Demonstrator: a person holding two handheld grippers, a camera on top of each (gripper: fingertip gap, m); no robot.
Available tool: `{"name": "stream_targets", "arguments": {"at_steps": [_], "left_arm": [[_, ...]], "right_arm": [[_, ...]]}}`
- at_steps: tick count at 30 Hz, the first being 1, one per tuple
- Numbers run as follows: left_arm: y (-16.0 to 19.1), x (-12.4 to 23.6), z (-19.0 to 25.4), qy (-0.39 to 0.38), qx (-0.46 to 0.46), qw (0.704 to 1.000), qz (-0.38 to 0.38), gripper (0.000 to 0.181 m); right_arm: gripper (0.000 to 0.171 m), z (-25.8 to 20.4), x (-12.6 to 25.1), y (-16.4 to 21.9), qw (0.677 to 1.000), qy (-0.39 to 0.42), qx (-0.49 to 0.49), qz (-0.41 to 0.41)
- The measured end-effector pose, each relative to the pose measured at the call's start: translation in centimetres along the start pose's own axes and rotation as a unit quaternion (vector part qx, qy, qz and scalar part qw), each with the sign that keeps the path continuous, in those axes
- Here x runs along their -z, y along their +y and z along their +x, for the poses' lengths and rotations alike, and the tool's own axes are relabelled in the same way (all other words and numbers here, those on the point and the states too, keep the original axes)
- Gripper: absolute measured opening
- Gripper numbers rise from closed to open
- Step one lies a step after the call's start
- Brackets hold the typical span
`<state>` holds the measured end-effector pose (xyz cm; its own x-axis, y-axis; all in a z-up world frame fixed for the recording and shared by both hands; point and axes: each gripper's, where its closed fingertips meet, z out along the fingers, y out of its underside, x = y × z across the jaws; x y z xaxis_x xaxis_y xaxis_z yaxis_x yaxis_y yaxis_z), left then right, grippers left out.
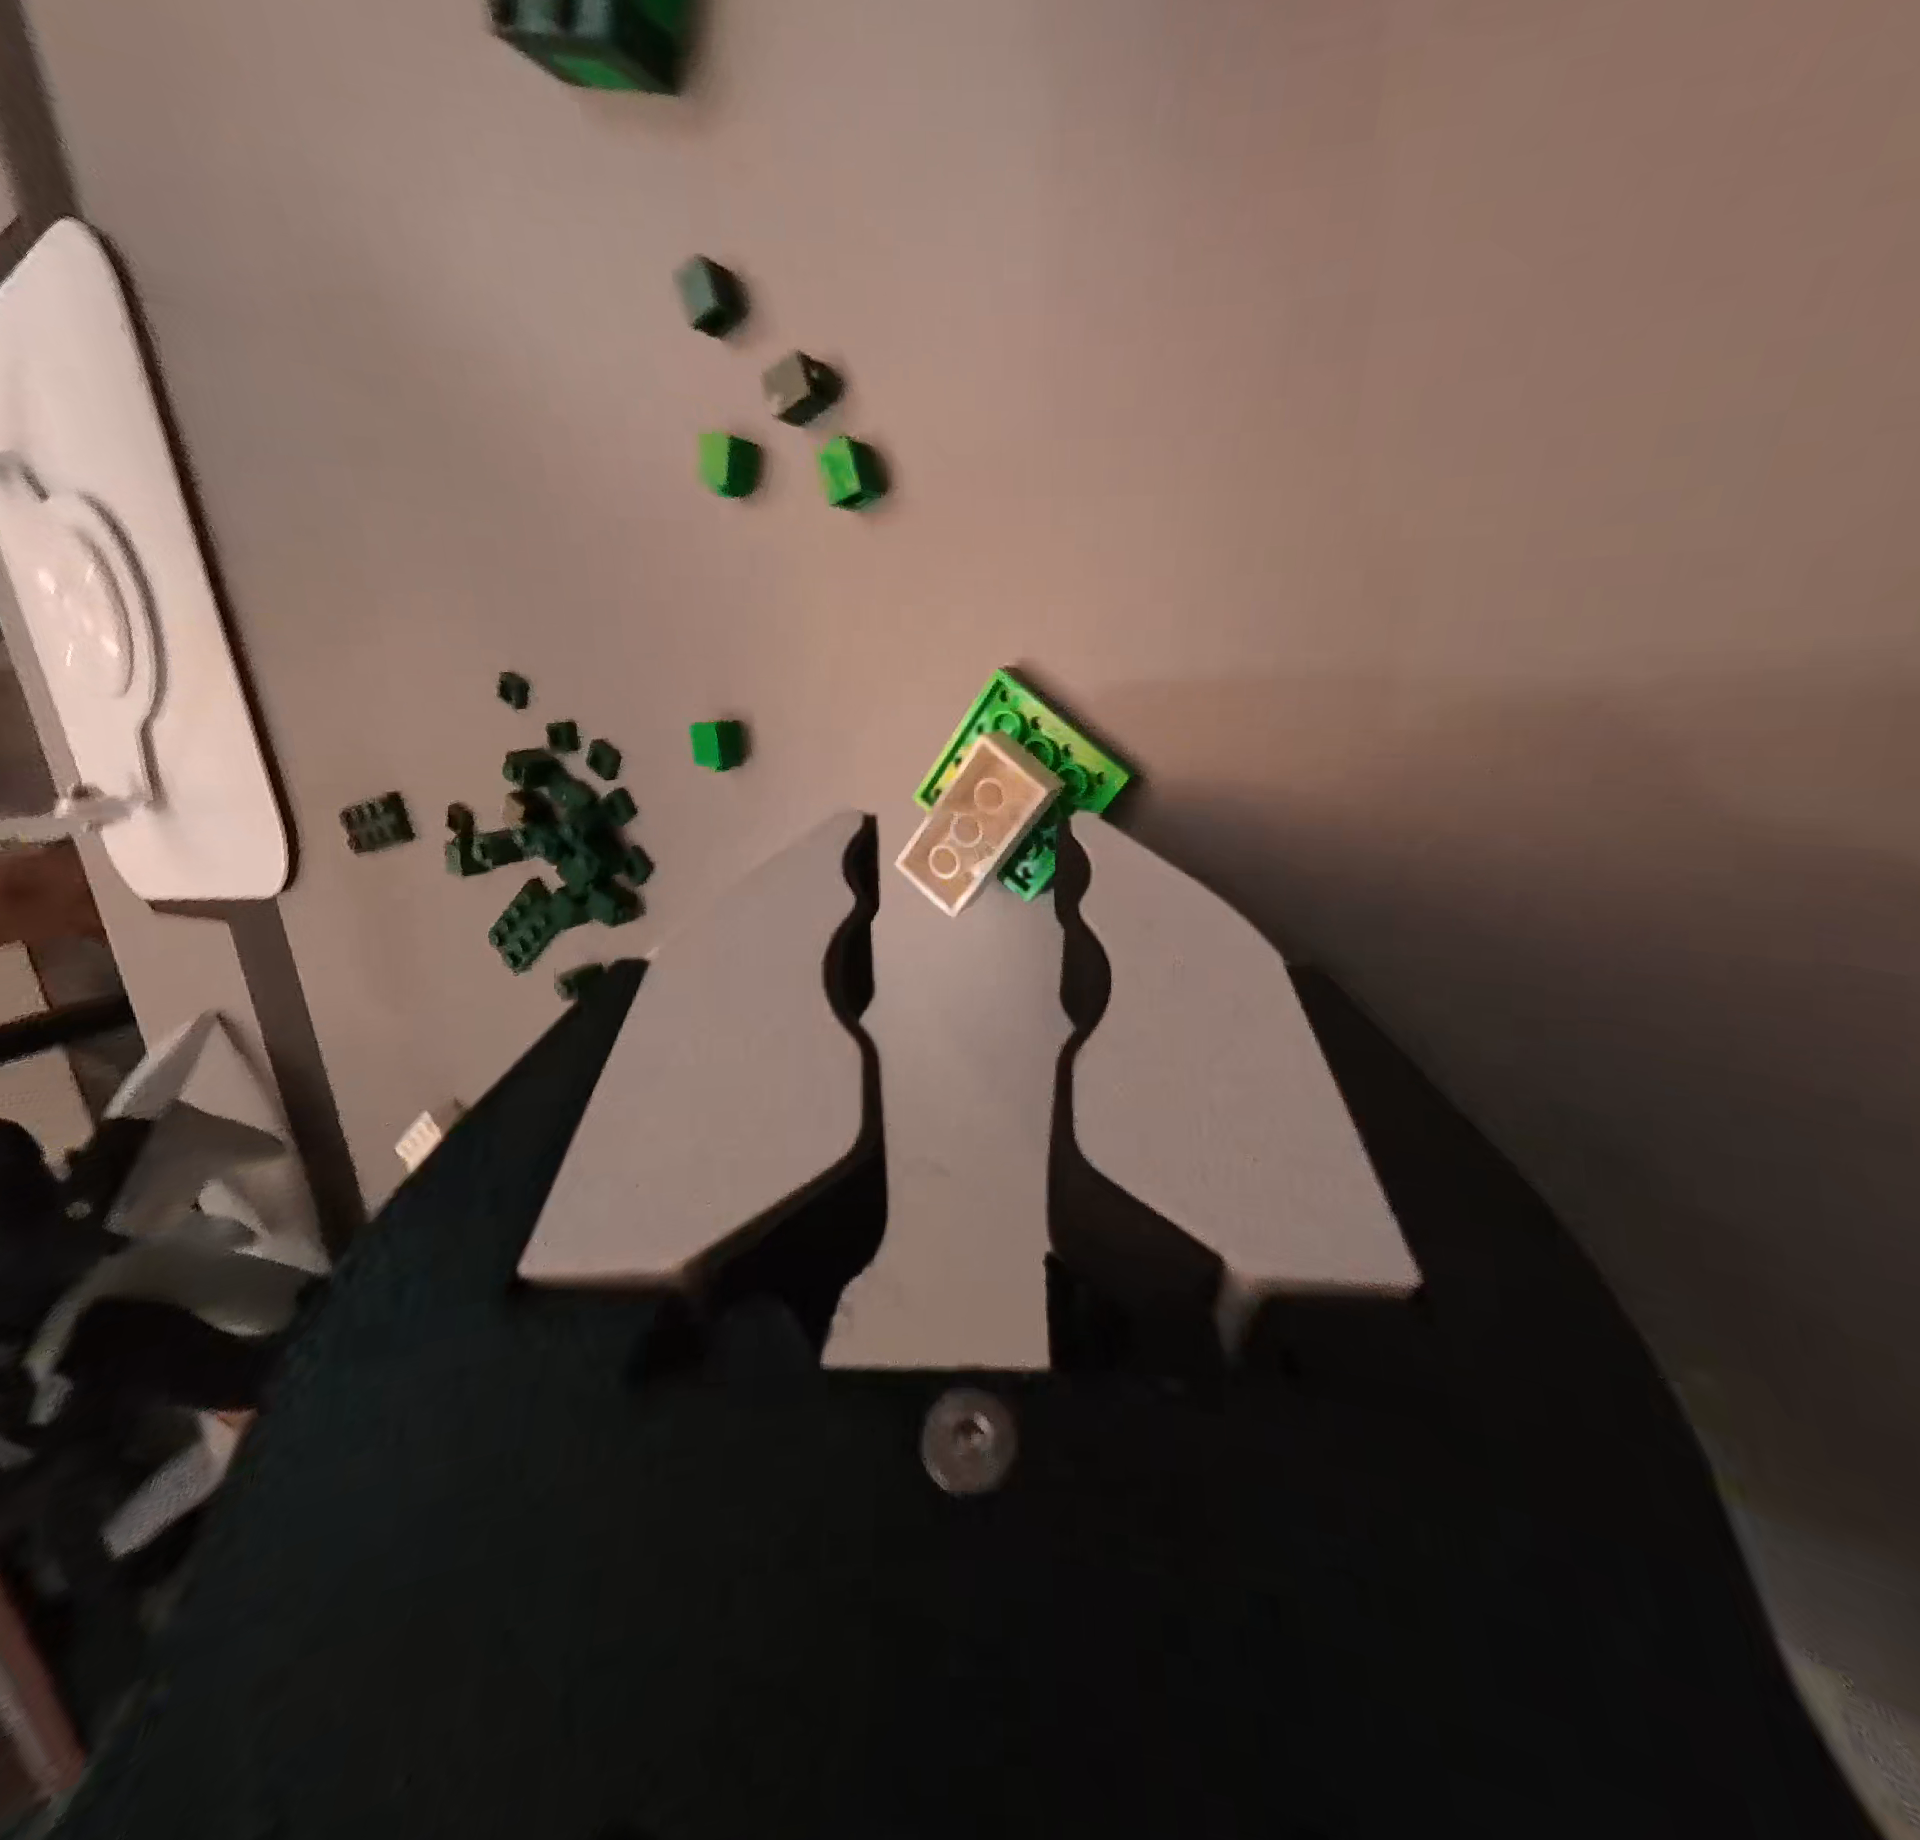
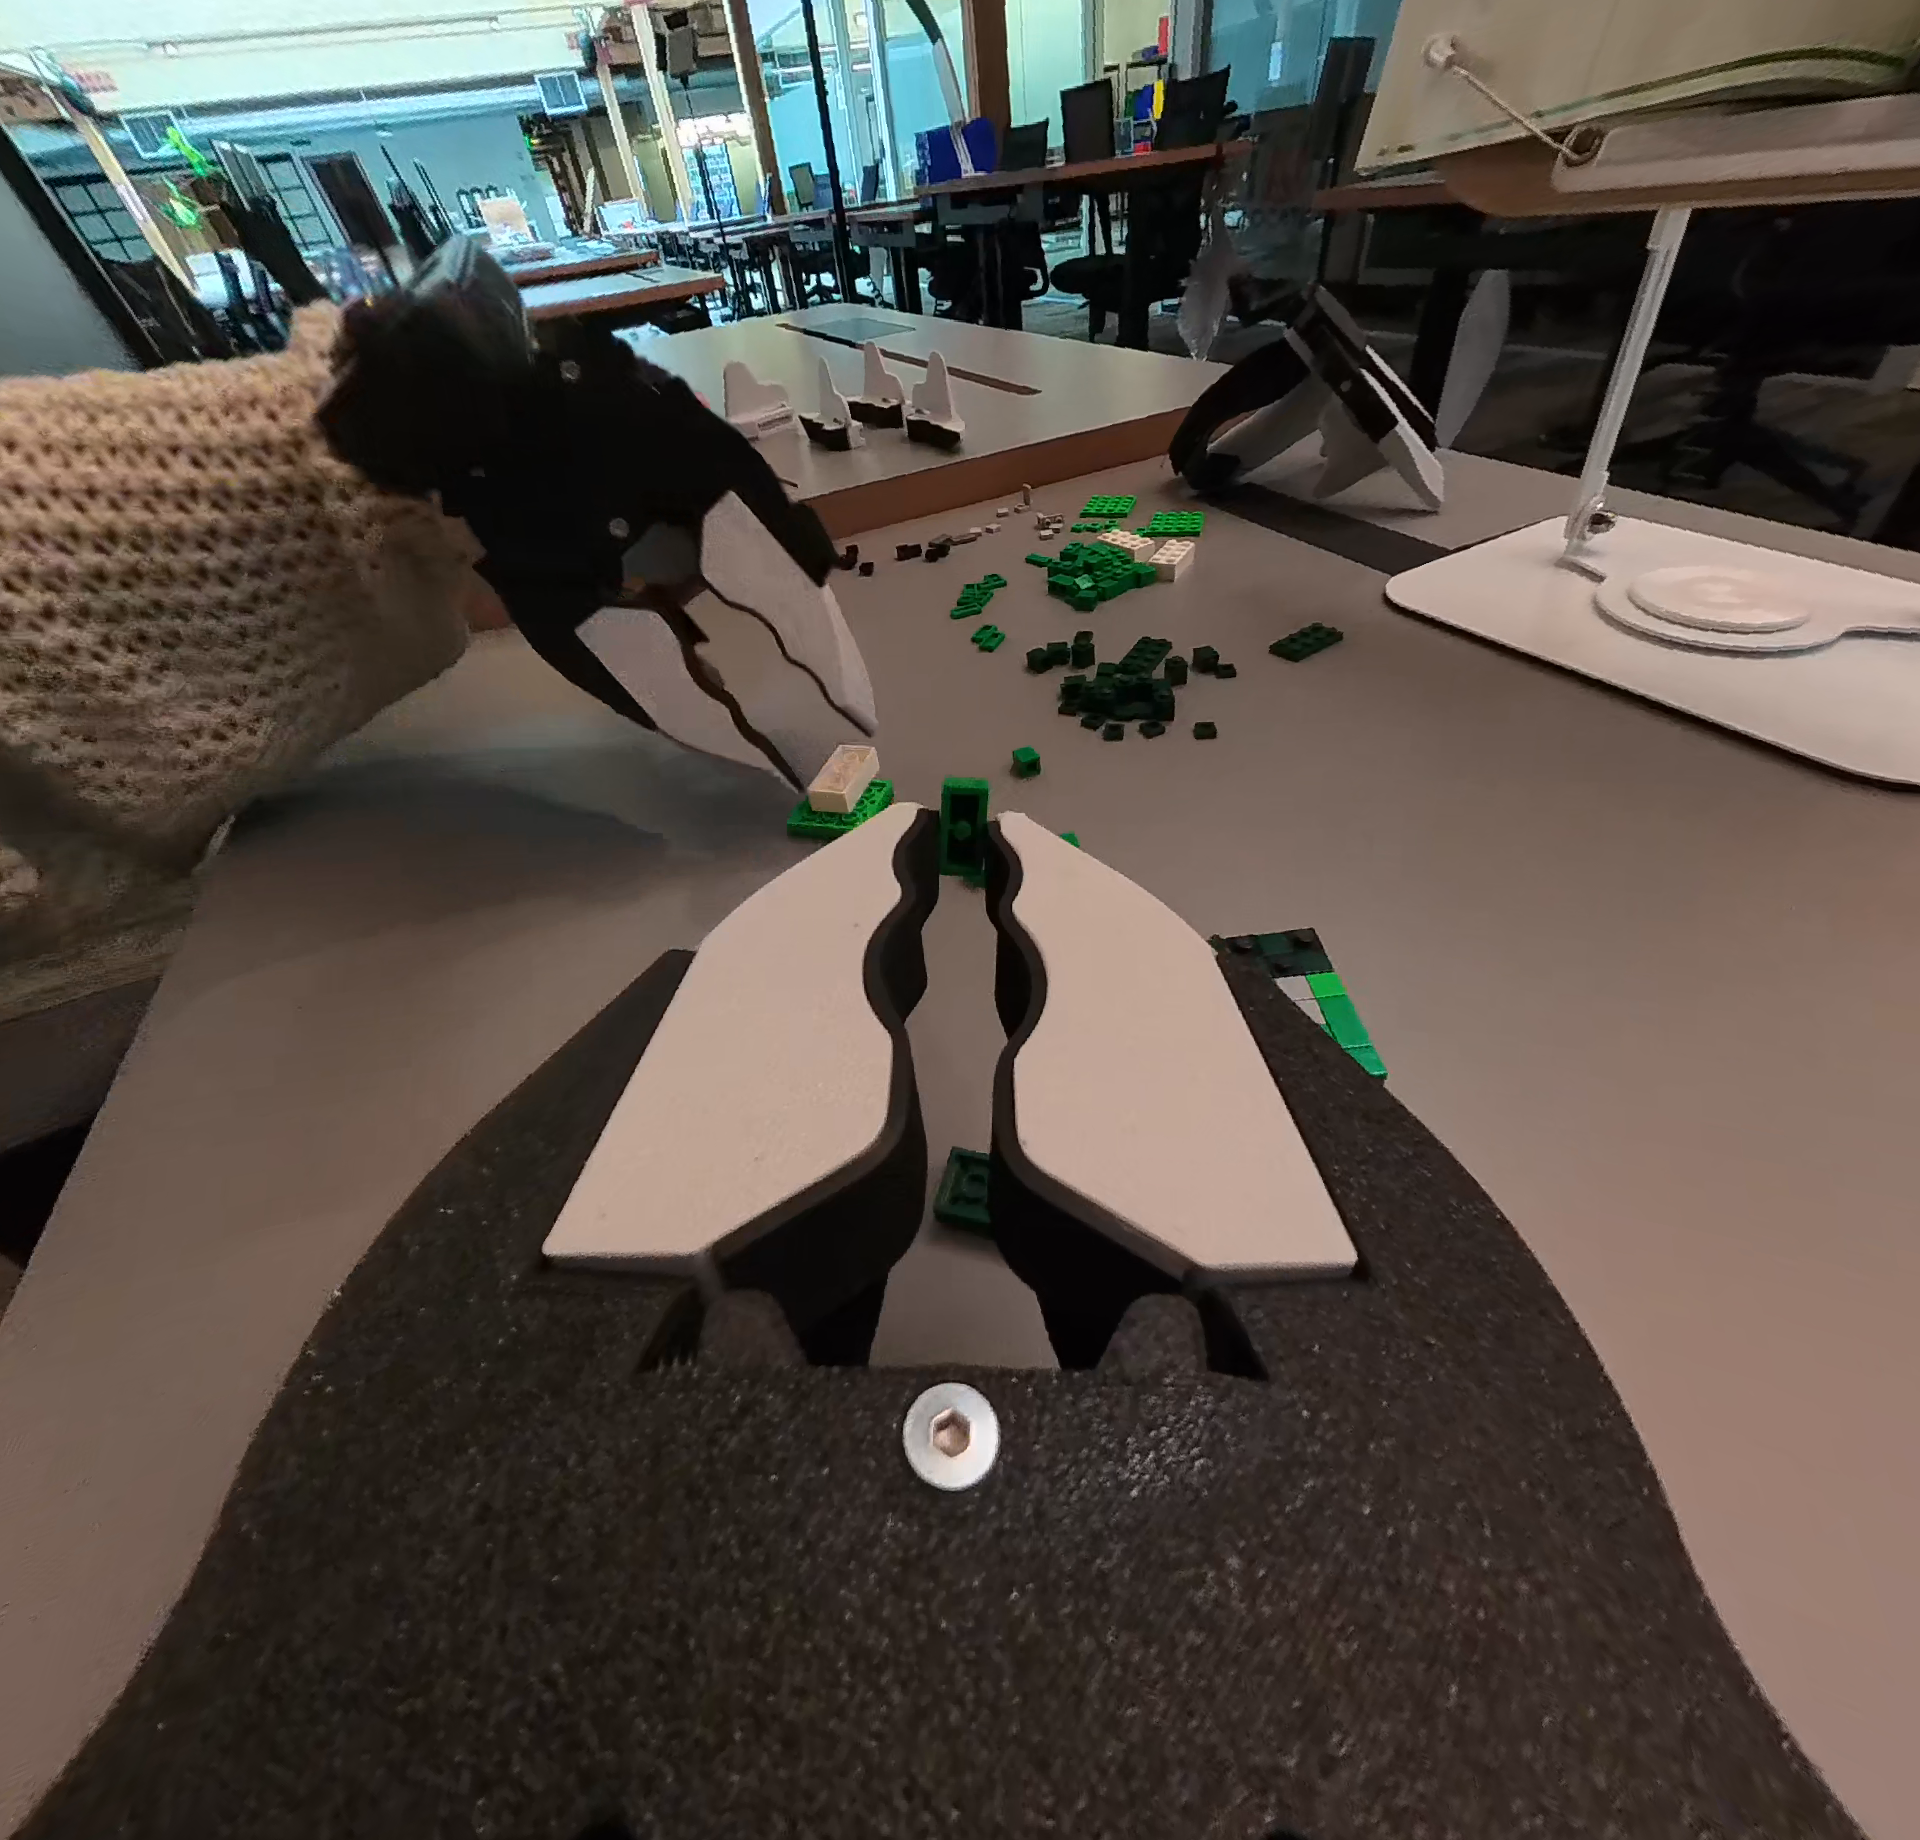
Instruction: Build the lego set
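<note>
A white two-by-four brick point(image 1: 977, 824) lies on a bright green plate point(image 1: 1039, 746) on the grey table. My left gripper point(image 1: 966, 840) is open, with its tips on either side of the brick's near end and just above it. In the right wrist view the left gripper point(image 2: 831, 751) points down at the same white brick point(image 2: 844, 777) and green plate point(image 2: 836, 814). My right gripper point(image 2: 961, 834) is shut on a small green piece point(image 2: 961, 834) held upright between its tips, just right of the plate.
A pile of dark green pieces point(image 1: 561, 845) point(image 2: 1127, 689) and loose green bricks point(image 1: 727, 462) lie beyond. A part-built green assembly point(image 2: 1320, 1001) sits at my right. A white stand base point(image 2: 1662, 627), a parked gripper point(image 2: 1330, 419) and a knit sleeve point(image 2: 156, 543) border the area.
</note>
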<state>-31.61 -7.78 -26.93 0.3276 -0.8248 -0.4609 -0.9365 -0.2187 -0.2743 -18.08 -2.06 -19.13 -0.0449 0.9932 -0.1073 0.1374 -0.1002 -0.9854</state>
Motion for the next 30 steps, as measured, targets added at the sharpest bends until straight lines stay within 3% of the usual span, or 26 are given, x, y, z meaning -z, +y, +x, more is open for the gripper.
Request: {"name": "stream_targets", "arguments": {"at_steps": [8,16,22,30], "left_arm": [[0.5,-0.8,-0.3,0.035,-0.033,0.998,-0.030,0.026],[0.7,-0.9,-0.3,0.069,0.019,0.997,-0.042,0.020],[1.1,-0.5,-1.2,-0.007,0.102,0.989,-0.105,0.019],[-5.0,1.6,1.2,-0.054,0.193,0.979,-0.043,0.019]], "right_arm": [[0.008,0.1,0.0,0.0,1.000,-0.001,-0.004,0.000],[0.008,0.0,0.0,0.1,1.000,-0.003,-0.003,-0.002],[0.008,0.4,0.3,-0.1,1.000,0.003,-0.006,0.002],[0.008,0.5,0.3,-0.2,1.000,0.005,-0.007,0.003]]}}
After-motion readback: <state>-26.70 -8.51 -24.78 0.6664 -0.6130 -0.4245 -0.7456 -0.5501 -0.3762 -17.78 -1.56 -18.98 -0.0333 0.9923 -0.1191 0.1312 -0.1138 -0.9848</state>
